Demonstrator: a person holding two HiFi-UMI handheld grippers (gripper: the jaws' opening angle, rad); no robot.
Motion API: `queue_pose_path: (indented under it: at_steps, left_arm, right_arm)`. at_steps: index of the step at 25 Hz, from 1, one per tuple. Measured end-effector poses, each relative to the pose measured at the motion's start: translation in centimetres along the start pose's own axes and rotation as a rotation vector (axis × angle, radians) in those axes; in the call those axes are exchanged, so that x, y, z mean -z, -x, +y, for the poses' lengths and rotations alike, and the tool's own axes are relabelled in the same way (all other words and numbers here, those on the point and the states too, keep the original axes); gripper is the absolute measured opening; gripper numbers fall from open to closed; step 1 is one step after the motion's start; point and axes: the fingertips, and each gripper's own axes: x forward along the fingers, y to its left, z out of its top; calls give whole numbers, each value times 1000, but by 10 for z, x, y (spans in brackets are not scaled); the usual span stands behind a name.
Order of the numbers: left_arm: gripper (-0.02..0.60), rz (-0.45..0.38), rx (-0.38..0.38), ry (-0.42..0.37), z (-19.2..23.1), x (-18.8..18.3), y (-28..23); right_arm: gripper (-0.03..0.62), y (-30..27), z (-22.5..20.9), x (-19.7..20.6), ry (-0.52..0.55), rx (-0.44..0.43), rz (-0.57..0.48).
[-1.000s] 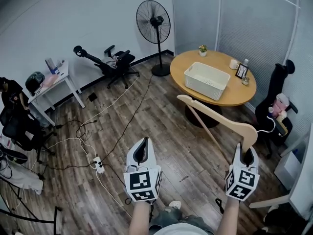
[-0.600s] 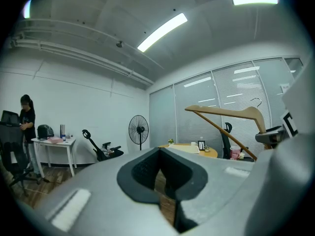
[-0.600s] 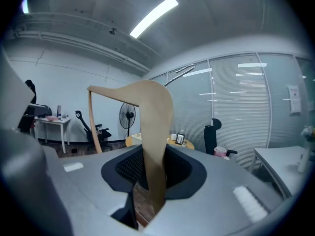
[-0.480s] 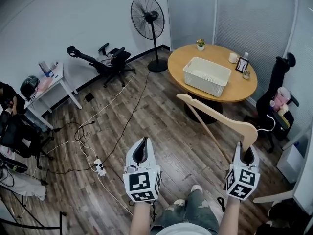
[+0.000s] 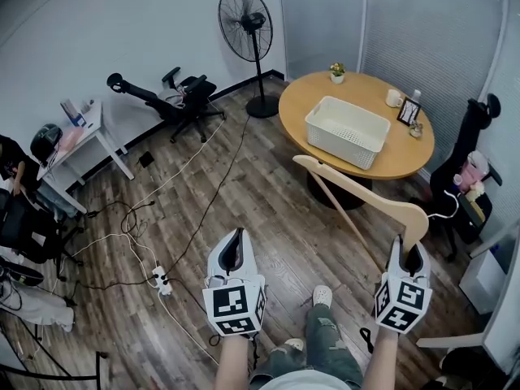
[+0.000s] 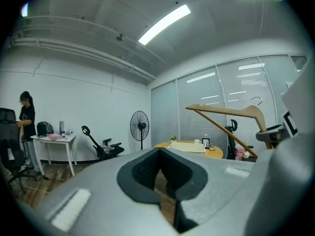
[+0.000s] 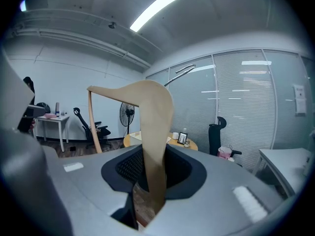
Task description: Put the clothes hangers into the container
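A wooden clothes hanger (image 5: pixel 357 197) with a metal hook stands up from my right gripper (image 5: pixel 411 255), which is shut on one end of it; in the right gripper view the hanger (image 7: pixel 150 132) rises between the jaws. My left gripper (image 5: pixel 234 249) is shut with nothing in it, low at the centre-left over the floor. The white basket container (image 5: pixel 348 132) sits on the round wooden table (image 5: pixel 305 108) ahead, well beyond both grippers. From the left gripper view the hanger (image 6: pixel 231 113) and the container (image 6: pixel 187 147) show to the right.
A standing fan (image 5: pixel 246 23) is behind the table. A photo frame (image 5: pixel 408 111), cup (image 5: pixel 393 97) and small plant (image 5: pixel 337 71) sit on the table. Cables and a power strip (image 5: pixel 161 279) lie on the wood floor. A tipped office chair (image 5: pixel 175 96), white desk (image 5: pixel 81 140), person (image 5: pixel 12 165).
The view has shifted slightly toward the table as the person steps forward; a foot now shows lower centre. Both grippers keep their places and the hanger stays held.
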Motion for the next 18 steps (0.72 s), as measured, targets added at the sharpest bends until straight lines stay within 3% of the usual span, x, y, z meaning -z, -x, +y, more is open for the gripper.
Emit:
queue_pose_path:
  at_steps: [18]
  left_arm:
    - [1, -9, -24, 3, -66, -37, -194]
  right_arm:
    - [132, -206, -51, -57, 16, -65, -10]
